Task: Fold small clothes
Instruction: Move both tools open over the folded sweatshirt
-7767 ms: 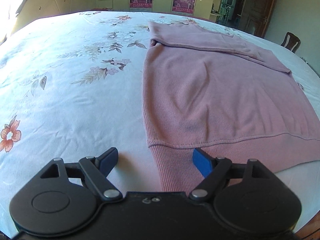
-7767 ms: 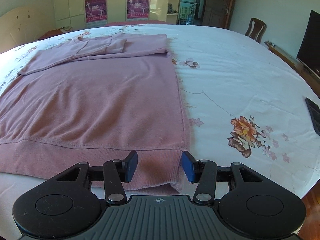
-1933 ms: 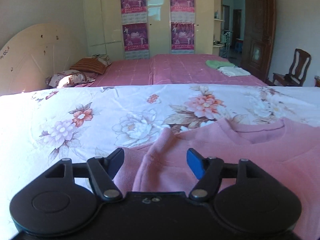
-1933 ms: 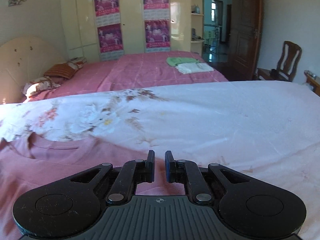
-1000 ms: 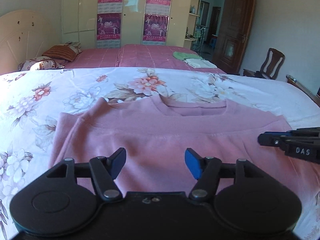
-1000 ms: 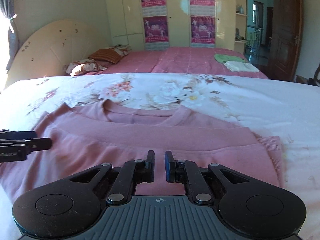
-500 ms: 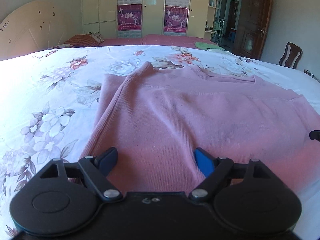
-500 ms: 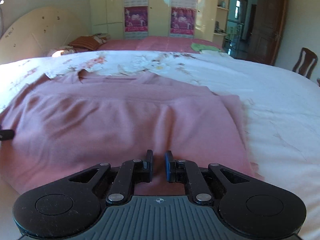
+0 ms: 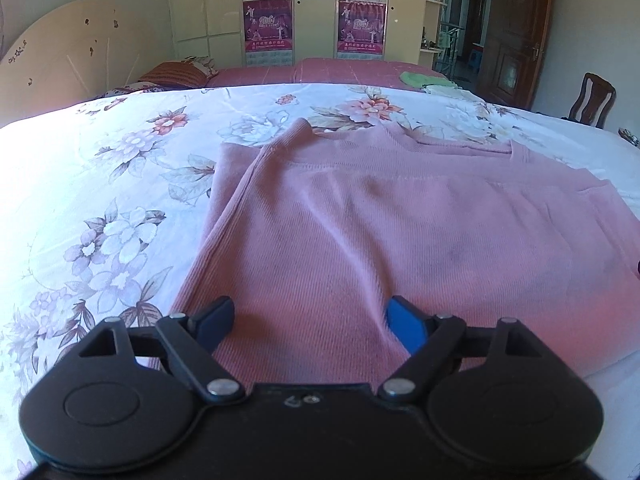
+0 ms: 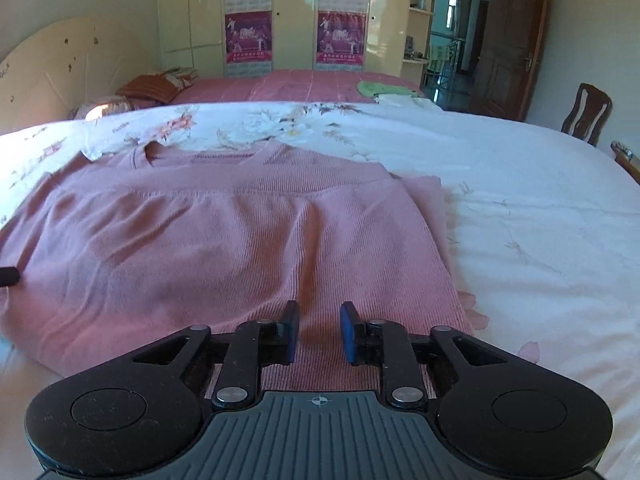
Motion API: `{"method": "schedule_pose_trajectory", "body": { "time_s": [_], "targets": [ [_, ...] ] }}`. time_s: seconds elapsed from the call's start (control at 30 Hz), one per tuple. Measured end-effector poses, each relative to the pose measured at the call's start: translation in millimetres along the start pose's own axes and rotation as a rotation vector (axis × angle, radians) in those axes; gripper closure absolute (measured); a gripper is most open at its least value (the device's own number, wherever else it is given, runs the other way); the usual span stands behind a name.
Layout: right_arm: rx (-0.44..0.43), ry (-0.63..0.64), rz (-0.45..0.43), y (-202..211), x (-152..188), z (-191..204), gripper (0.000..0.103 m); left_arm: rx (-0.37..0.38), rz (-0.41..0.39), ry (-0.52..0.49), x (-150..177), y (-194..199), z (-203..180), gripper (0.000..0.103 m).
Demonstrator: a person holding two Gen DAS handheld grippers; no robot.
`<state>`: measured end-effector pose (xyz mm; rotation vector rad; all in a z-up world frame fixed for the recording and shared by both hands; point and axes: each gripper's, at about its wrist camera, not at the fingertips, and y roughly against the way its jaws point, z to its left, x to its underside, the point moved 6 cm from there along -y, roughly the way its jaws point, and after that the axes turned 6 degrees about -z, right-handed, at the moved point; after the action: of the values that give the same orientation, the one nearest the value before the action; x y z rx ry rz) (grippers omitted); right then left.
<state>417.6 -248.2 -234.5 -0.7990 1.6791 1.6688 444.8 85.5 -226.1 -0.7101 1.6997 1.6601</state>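
Note:
A pink knit sweater [image 9: 380, 216] lies folded in half on the floral bed sheet [image 9: 100, 184], its neckline at the far edge. It also shows in the right wrist view [image 10: 224, 240]. My left gripper [image 9: 310, 322] is open and empty, low over the sweater's near left part. My right gripper [image 10: 319, 330] is open by a small gap and empty, low over the sweater's near right part. A dark tip of the left gripper shows at the left edge of the right wrist view [image 10: 8, 275].
The sheet [image 10: 540, 208] stretches wide on the right. A second bed with a pink cover [image 10: 288, 84] and folded green and white cloths [image 10: 384, 90] stands behind. A wooden chair [image 10: 586, 114] and a door [image 10: 508, 40] are at the far right.
My right gripper's jaws have parted from shut to a small gap. Both grippers have drawn back slightly toward the sweater's near edge. The sweater lies still.

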Motion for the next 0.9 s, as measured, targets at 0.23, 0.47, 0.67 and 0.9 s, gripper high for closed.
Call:
{"method": "schedule_pose_trajectory", "body": {
  "time_s": [0.23,0.47,0.67,0.9],
  "targets": [
    [0.015,0.002,0.086,1.1,23.0,-3.1,0.039,-0.012,0.016,-0.006,4.2,7.7,0.8,0.017],
    [-0.057,0.007,-0.002,25.8,-3.4,26.0,0.040,0.050,-0.041,0.022,-9.4,34.5,-7.1,0.019],
    [-0.147,0.001,0.015,13.7,-5.9,63.0,0.060,0.074,-0.028,-0.004,-5.2,23.3,-20.8,0.021],
    [-0.137,0.039,0.082,-2.1,16.6,71.2,0.061,0.025,0.024,0.037,26.2,10.5,6.2,0.022]
  ]
}}
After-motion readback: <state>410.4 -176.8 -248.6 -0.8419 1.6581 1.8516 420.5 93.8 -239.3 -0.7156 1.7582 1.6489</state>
